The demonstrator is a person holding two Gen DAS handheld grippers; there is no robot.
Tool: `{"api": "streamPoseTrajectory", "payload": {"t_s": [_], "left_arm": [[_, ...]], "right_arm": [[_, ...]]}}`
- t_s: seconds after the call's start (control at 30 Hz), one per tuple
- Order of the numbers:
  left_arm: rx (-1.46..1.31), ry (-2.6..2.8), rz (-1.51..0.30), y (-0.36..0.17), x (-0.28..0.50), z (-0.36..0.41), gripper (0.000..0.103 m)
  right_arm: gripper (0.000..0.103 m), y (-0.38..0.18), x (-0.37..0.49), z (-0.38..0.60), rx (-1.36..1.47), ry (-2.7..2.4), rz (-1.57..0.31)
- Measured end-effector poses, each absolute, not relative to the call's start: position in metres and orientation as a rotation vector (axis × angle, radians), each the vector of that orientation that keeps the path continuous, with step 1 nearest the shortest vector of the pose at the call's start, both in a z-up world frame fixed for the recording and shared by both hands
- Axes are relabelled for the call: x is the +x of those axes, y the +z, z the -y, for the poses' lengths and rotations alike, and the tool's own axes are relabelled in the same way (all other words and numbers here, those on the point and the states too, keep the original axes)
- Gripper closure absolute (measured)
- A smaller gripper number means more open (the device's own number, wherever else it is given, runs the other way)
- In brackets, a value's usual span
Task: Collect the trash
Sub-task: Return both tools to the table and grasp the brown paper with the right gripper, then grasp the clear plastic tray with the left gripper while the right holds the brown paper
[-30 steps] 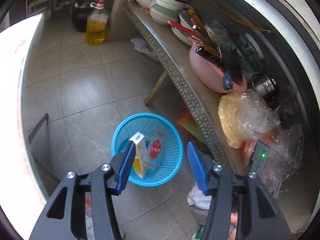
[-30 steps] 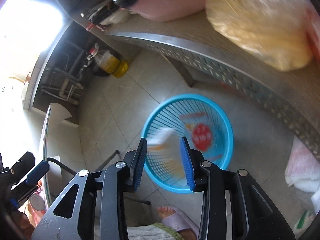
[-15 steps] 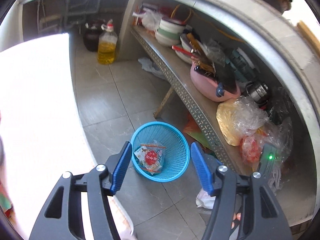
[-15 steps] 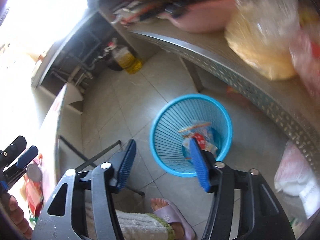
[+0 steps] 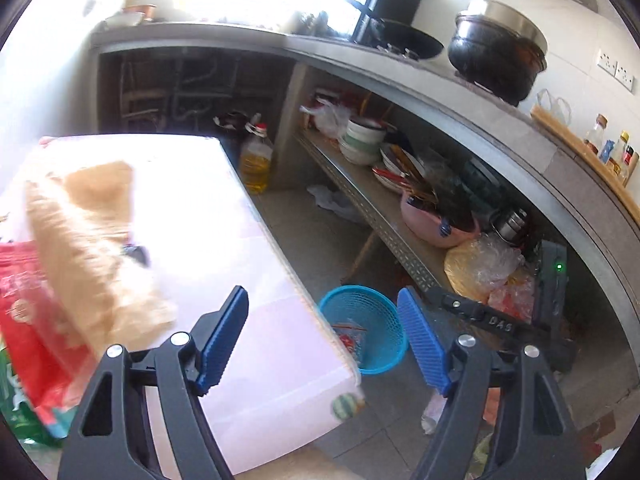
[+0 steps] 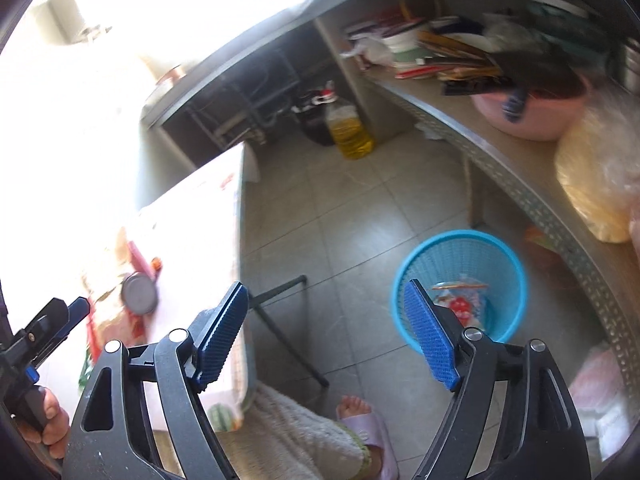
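Presently, the left gripper [image 5: 322, 338] shows blue ribbed pads spread and still widening, nothing between them. The right gripper [image 6: 328, 336] is likewise parting and holds nothing. The round blue plastic mesh basket [image 6: 500, 256] stands on the grey tiled floor [image 6: 320, 208] at lower right, beside the perforated metal shelf [image 6: 520, 188]; red-and-white snack wrappers [image 6: 460, 302] lie inside it.

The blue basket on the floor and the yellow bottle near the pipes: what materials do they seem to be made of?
Basket: probably moulded plastic, given its even bright blue colour and thin slotted walls that show the wrappers inside. Bottle: probably clear plastic, since the yellow liquid shows through and the cap is red; it could be glass.
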State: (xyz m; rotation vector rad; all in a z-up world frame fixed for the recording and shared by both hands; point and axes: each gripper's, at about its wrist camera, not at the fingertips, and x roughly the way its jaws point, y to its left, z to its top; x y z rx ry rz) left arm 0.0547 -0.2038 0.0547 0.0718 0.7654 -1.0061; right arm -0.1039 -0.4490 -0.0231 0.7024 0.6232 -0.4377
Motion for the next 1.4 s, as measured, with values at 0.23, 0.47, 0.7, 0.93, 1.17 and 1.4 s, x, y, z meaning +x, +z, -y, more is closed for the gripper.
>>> {"api": "streamPoseTrajectory", "payload": {"t_s": [0.23, 0.47, 0.7, 0.93, 1.17, 1.4], "left_arm": [[-0.042, -0.859, -0.677, 0.062, 0.085, 0.109, 0.028], [-0.1, -0.693, -0.663, 0.059, 0.117, 0.039, 0.028], [-0.136, -0.638, -0.668, 0.052, 0.131, 0.017, 0.028], [-0.168, -0.647, -0.681, 0.049, 0.138, 0.015, 0.028], [-0.196, -0.668, -0.688, 0.046, 0.141, 0.004, 0.028], [-0.217, -0.694, -0.708, 0.043, 0.138, 0.004, 0.029]], "right_arm": [[0.025, -0.004, -0.064, 0.405, 0.595, -0.284, -0.649], [0.02, 0.038, 0.003, 0.341, 0.4, -0.013, -0.633], [0.019, 0.067, 0.079, 0.274, 0.199, 0.151, -0.643], [0.037, 0.052, 0.137, 0.236, 0.118, 0.165, -0.732], [0.065, 0.035, 0.161, 0.215, 0.005, 0.105, -0.807], [0.099, 0.031, 0.165, 0.217, 0.057, 0.086, -0.839]]}}
